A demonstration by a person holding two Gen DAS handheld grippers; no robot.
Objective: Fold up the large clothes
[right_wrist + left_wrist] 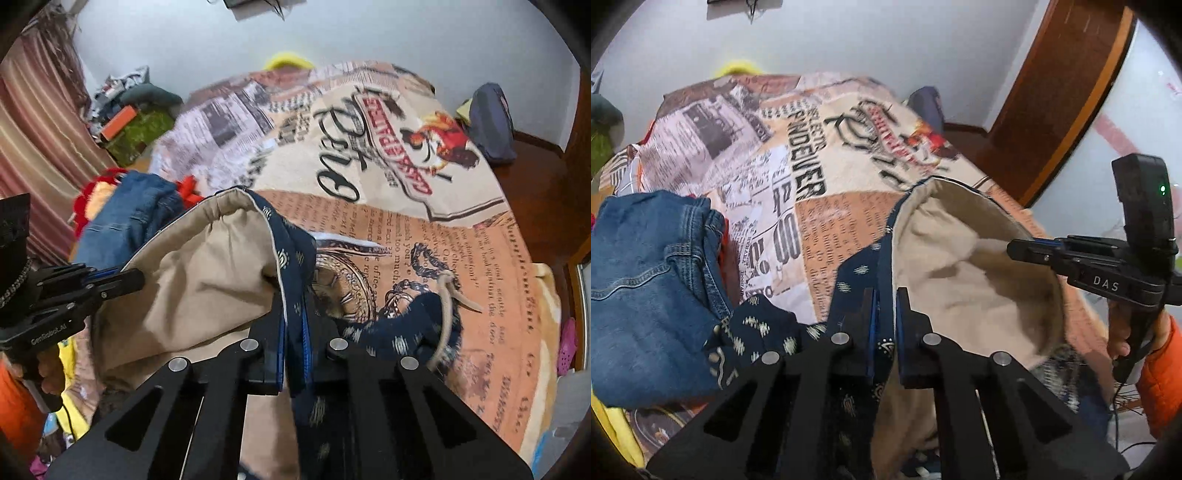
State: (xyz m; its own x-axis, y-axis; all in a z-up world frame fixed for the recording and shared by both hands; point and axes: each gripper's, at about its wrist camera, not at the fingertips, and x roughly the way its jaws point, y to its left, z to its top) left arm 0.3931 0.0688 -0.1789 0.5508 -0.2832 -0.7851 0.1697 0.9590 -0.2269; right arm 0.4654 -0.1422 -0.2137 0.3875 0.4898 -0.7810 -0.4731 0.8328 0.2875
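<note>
A navy patterned garment with a beige lining (971,273) hangs stretched between my two grippers above the bed. My left gripper (885,295) is shut on its navy edge. My right gripper (294,306) is shut on the opposite navy edge (291,258). The beige lining (207,280) faces inward and sags between them. The right gripper also shows in the left wrist view (1015,250), and the left gripper shows in the right wrist view (136,277). A beige drawstring (448,299) dangles from the garment at the right.
The bed carries a newspaper-print blanket (820,206). Folded blue jeans (653,266) lie at its left with red cloth (99,192) behind. A dark bag (491,122) sits at the far right corner. A wooden door frame (1060,92) stands to the right.
</note>
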